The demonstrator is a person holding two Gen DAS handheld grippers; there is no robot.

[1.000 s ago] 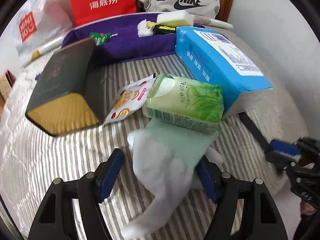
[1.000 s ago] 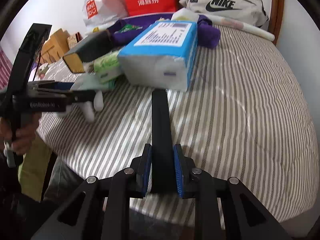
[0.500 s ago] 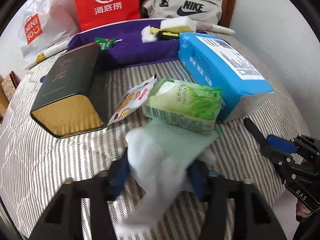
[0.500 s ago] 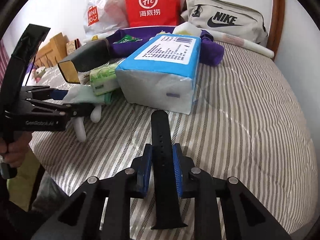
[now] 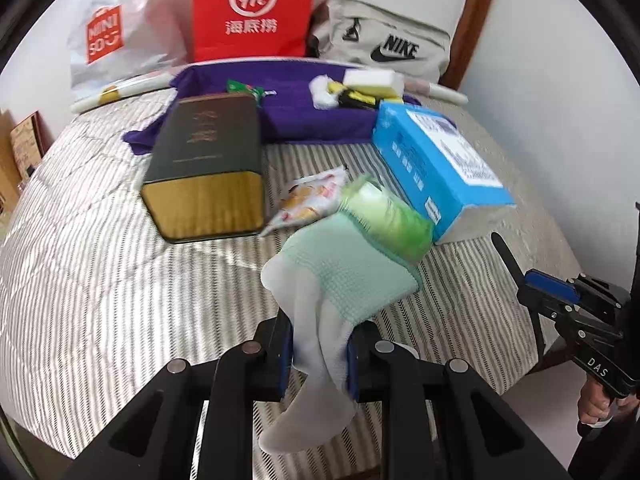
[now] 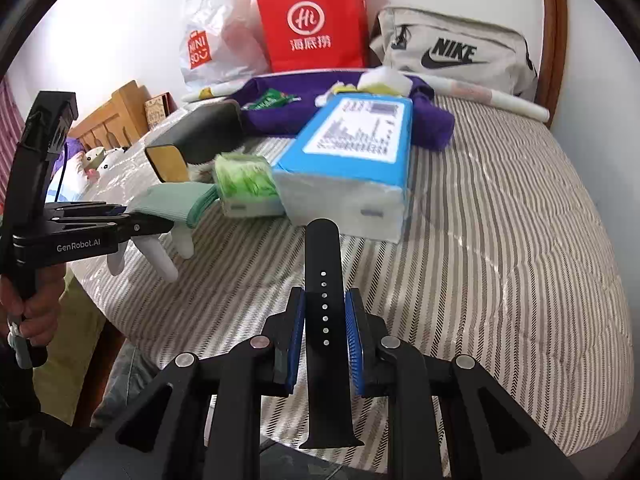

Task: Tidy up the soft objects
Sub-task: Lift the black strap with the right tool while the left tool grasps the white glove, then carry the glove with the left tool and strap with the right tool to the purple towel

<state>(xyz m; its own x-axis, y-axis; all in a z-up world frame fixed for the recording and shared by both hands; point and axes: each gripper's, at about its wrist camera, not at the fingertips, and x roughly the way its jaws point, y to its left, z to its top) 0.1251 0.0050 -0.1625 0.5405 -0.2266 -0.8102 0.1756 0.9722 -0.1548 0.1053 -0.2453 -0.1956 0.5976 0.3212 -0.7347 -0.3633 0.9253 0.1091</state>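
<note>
L claw (image 5: 318,354) is clamped on a mint-green knit glove w/ white coated fingers (image 5: 340,276); the glove's cuff end touches the green-printed soft tissue pack (image 5: 386,222) at 1 o'clock, and its white fingers hang down past the claw toward 6. R claw (image 6: 325,330) is clamped on a black perforated rubber watch strap (image 6: 323,276), strap tip pointing to 12, just short of the blue-and-white plastic-wrapped tissue brick (image 6: 352,152).

All on a grey-striped quilted bed (image 6: 500,240). In the left wrist view, a dark-green tin box w/ gold end (image 5: 208,168) lies at 10–11 o'clock of the glove, and a small orange-printed sachet (image 5: 310,200) sits between box and green pack, touching the pack. A purple cloth (image 5: 288,108) spreads at 12, behind box and brick, w/ a white-and-yellow sponge (image 5: 374,80) on it. Along the far edge: white plastic Miniso bag (image 5: 108,40), red paper Hi bag (image 5: 252,8), grey Nike pouch (image 5: 384,44).

Open room: bare stripes at 8–9 o'clock of L claw, out to the bed's near edge; in the right wrist view the whole 1–4 o'clock side of the bed is bare, up to the wooden bed frame (image 6: 554,40). Both claws sit near the bed's near edge.
</note>
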